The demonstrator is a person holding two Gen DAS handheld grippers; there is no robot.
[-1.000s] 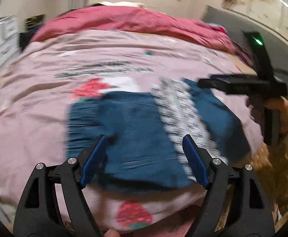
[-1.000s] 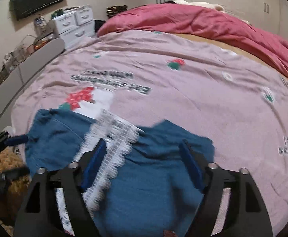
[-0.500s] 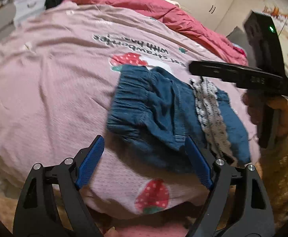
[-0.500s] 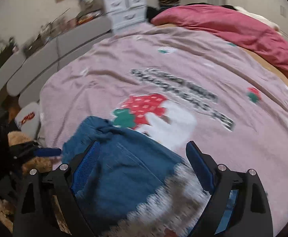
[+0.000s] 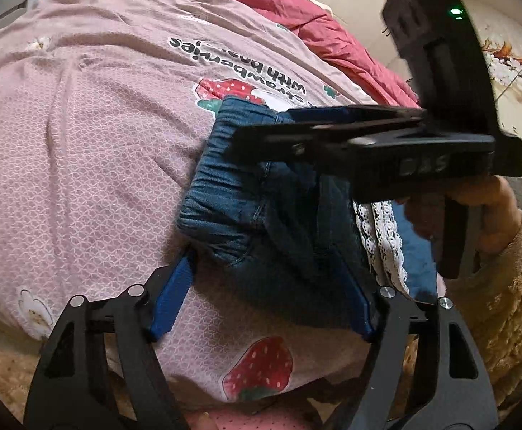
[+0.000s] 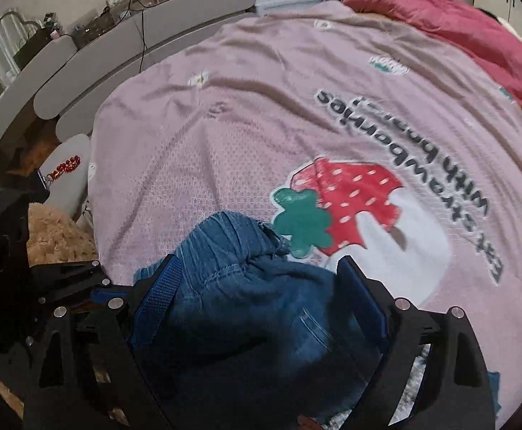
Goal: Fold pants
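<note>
Dark lettering is printed on the pink bedsheet [image 6: 196, 165] and is seen upside down in both views. In the right wrist view, "Eat strawberries with" can be made out beside the large strawberry print [image 6: 350, 200]; a further word after "with" is blurred and cannot be read. In the left wrist view only "strawberries with" is legible, the rest being cut off by folds. On the black body of the right gripper [image 5: 261, 139], raised letters resembling "DAS" are seen, though not with certainty.
</note>
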